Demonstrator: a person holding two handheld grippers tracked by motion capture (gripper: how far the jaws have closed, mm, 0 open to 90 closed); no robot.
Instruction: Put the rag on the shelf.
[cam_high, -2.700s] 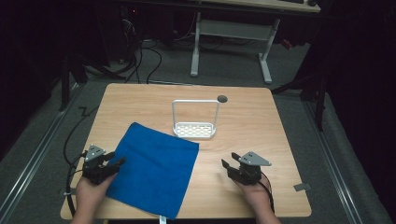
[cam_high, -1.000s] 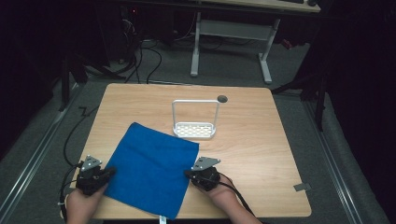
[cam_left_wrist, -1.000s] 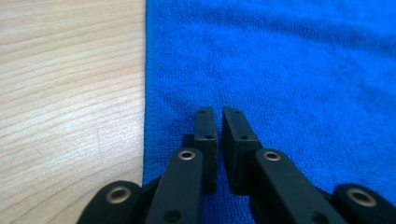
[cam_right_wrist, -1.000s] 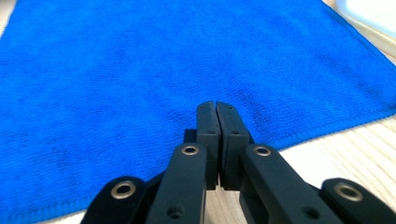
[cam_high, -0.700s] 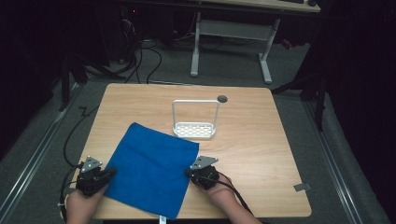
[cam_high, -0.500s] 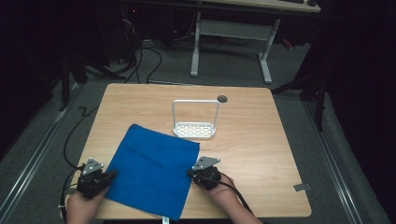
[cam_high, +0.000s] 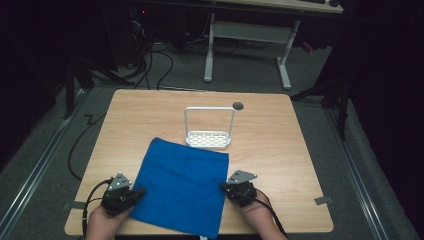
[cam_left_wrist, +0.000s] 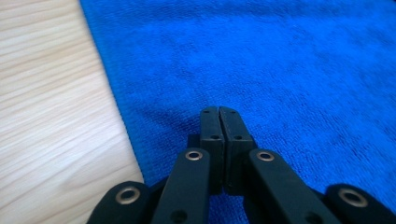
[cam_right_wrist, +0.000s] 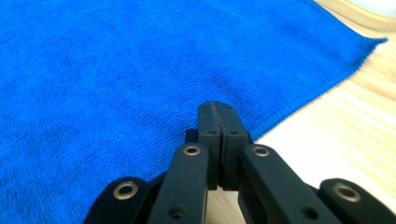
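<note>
Lying flat on the wooden worktop (cam_high: 150, 115), the blue towel (cam_high: 182, 187) covers the near middle of the surface, turned a little so that one corner points toward 12 o'clock and another hangs off the near edge at 6 o'clock. The left claw (cam_high: 139, 191) sits at the towel's 9 o'clock edge, its jaws clenched tight together with the tips on the cloth just inside the hem; whether any fabric is pinched between them cannot be told. The right claw (cam_high: 223, 186) sits at the 3 o'clock edge in the same state, jaws pressed shut with the tips over the towel's border, and a pinch of cloth there cannot be made out either. Each claw is held in a hand coming in from 6 o'clock. Just beyond the towel's far corner, at 12 o'clock, stands a small white rack (cam_high: 209, 132) with a tall wire handle, close to the cloth.
</note>
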